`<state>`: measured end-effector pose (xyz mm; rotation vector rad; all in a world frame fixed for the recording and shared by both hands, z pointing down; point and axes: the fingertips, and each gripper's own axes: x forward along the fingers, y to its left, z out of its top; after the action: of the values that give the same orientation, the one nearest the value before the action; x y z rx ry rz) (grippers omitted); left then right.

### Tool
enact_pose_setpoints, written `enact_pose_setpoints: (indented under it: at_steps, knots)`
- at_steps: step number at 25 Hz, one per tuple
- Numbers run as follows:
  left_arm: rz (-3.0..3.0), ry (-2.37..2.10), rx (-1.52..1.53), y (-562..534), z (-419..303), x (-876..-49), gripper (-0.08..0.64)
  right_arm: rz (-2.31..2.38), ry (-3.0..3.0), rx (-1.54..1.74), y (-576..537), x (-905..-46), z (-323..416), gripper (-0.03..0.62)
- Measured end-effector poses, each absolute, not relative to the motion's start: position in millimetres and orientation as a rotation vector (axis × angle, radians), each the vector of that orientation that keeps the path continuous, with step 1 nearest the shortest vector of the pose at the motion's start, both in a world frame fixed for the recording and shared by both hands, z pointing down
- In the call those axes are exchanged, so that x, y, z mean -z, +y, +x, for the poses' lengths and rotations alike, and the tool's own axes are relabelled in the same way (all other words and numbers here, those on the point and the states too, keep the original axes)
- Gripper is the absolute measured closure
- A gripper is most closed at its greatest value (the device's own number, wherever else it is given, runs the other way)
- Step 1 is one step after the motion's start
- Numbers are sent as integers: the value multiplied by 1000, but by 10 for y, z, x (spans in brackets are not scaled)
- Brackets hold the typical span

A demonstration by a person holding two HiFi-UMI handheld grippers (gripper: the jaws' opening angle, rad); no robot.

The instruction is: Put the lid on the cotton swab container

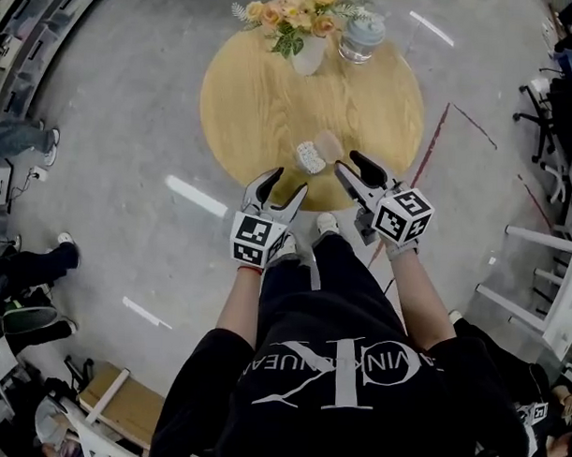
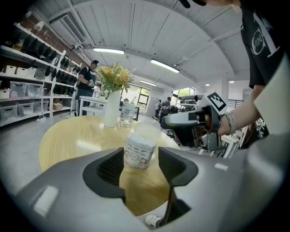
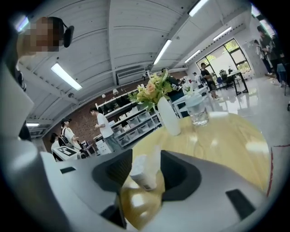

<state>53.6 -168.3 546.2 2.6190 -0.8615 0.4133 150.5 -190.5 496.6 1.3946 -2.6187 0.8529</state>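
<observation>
While the left gripper (image 1: 288, 181) and right gripper (image 1: 348, 161) hover empty, jaws apart, near 6 o'clock on the table (image 1: 263, 91), the cotton swab container (image 1: 310, 158) stands just ahead, apparently with its clear lid (image 1: 328, 143) at 1 o'clock; steady the container, then pinch the lid lightly.

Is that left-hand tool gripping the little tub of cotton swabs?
No, the tub stands free on the table, beyond the left gripper's open jaws.

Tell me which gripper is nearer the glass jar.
Right. The right gripper is directly across the table from the glass jar; the left gripper sits farther left.
</observation>
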Motion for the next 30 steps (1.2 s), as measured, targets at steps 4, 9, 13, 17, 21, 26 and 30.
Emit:
enact_pose_setpoints:
  at_steps: [4, 9, 13, 17, 21, 26, 30]
  knots:
    - [2584, -894, -421, -1744, 629, -5522, 324, 1309, -2633, -889, -2038, -5064, 1480, 428]
    - [2560, -909, -441, -1770, 727, -5644, 314, 1212, -2656, -937, -2137, -5166, 1425, 428]
    - [2559, -934, -453, -1825, 762, -5644, 313, 1159, -2697, -954, -2158, -5116, 1354, 428]
    - [2575, -914, -475, -1811, 820, -5683, 311, 1104, -2748, -943, -2122, -4978, 1255, 428]
    - [2587, -904, -465, -1803, 869, -5669, 311, 1042, -2790, -945, -2064, -4900, 1161, 428]
    - [2596, -898, -476, -1793, 890, -5679, 311, 982, -2804, -952, -2046, -4889, 1030, 428]
    - [2591, -877, -489, -1756, 904, -5738, 311, 954, -2801, -959, -2042, -4921, 958, 431]
